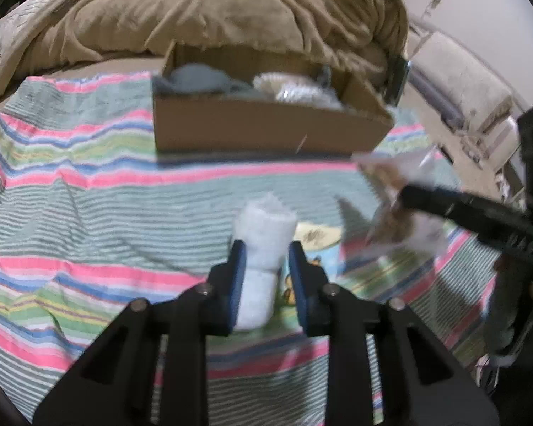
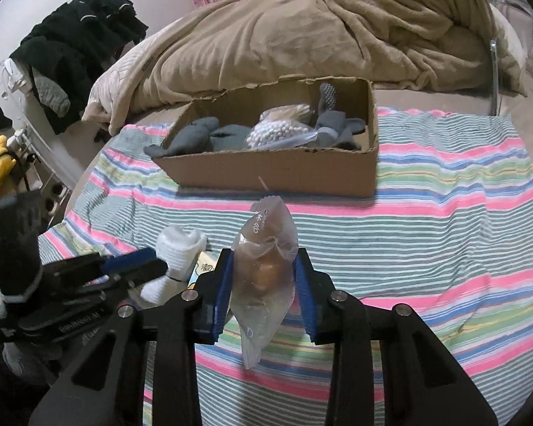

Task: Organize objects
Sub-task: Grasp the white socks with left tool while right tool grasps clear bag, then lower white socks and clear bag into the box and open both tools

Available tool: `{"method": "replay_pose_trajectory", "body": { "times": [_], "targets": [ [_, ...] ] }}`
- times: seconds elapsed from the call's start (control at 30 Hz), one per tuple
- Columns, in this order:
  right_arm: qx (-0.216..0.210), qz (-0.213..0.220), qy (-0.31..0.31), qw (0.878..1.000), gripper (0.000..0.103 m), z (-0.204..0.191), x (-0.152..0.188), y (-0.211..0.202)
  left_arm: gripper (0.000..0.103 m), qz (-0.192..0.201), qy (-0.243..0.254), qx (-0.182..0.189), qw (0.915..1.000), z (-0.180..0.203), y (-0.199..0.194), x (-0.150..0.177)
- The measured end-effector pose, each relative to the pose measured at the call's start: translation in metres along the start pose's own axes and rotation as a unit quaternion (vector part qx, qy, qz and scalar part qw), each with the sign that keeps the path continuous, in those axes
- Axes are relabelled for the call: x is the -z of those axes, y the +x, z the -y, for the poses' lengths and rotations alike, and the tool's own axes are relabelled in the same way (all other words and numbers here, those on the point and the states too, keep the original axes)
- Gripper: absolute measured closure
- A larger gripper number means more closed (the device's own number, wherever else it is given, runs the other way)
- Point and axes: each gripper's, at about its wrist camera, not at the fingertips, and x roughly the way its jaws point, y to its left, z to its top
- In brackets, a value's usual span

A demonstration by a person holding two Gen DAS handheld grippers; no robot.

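My left gripper [image 1: 265,252] is shut on a rolled white sock [image 1: 263,245] and holds it above the striped cloth; the sock also shows in the right wrist view [image 2: 176,259]. My right gripper [image 2: 264,266] is shut on a clear snack bag [image 2: 266,269] with a brown bun inside; the bag shows blurred in the left wrist view [image 1: 391,198]. An open cardboard box [image 2: 277,170] stands ahead on the cloth and holds grey socks [image 2: 209,135] and a bag of white balls [image 2: 273,131]. The box also shows in the left wrist view [image 1: 266,131].
A striped cloth [image 2: 444,213] covers the bed. A rumpled tan blanket [image 2: 302,35] lies behind the box. A printed flat packet [image 1: 316,238] lies on the cloth under the grippers. Dark clothes [image 2: 74,49] hang at the far left.
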Motion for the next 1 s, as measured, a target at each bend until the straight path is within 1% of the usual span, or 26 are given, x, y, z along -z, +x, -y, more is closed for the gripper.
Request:
{"method": "replay_pose_trajectory", "body": {
  "times": [0.03,0.07,0.1,0.13,0.23,0.3,0.4,0.47,0.53,0.57,0.67,0.7,0.87,1.0],
  "targets": [
    [0.001,0.0,0.001,1.0,0.067,0.001,0.0,0.0,0.066,-0.006,0.004,-0.006,1.0,0.0,0.003,0.001],
    [0.001,0.0,0.003,1.0,0.067,0.002,0.0,0.0,0.061,-0.01,0.01,-0.013,0.9998,0.0,0.005,0.003],
    [0.001,-0.002,0.006,1.0,0.067,0.003,0.001,0.001,0.059,-0.012,0.013,-0.023,0.9996,-0.001,0.008,0.004],
    [0.0,-0.003,0.008,1.0,0.067,0.004,0.001,0.001,0.055,-0.014,0.011,-0.026,0.9995,-0.002,0.01,0.004],
    [-0.001,-0.005,0.009,1.0,0.067,0.004,0.002,0.003,0.053,-0.03,0.006,-0.032,0.999,-0.007,0.024,0.004],
    [0.0,-0.004,0.009,1.0,0.067,0.004,0.002,0.002,0.053,-0.036,-0.001,-0.032,0.9989,-0.011,0.03,0.007],
    [0.002,-0.002,0.01,1.0,0.067,0.005,0.001,0.0,0.055,-0.032,-0.002,-0.029,0.9991,-0.013,0.033,0.009],
    [0.002,0.0,0.011,1.0,0.067,0.007,0.001,-0.001,0.063,-0.025,-0.006,-0.023,0.9994,-0.013,0.03,0.008],
    [0.003,0.002,0.012,1.0,0.067,0.008,0.0,-0.003,0.065,-0.017,-0.011,-0.012,0.9997,-0.013,0.025,0.007],
    [0.002,0.003,0.012,1.0,0.067,0.009,-0.001,-0.004,0.065,-0.011,-0.012,-0.011,0.9998,-0.013,0.022,0.006],
    [-0.004,0.007,0.008,1.0,0.067,0.011,-0.004,-0.006,0.065,-0.011,-0.029,0.026,0.9992,-0.017,0.014,0.002],
    [-0.003,0.011,0.008,1.0,0.067,0.012,-0.007,-0.008,0.065,-0.009,-0.03,0.031,0.999,-0.017,0.011,0.0],
    [0.004,0.029,-0.001,1.0,0.067,0.014,-0.022,-0.019,0.065,0.011,-0.03,0.039,0.9987,-0.012,-0.008,-0.014],
    [0.015,0.045,-0.005,0.999,0.067,0.02,-0.04,-0.026,0.065,0.035,-0.017,0.033,0.9987,-0.006,-0.023,-0.032]
  ]
}}
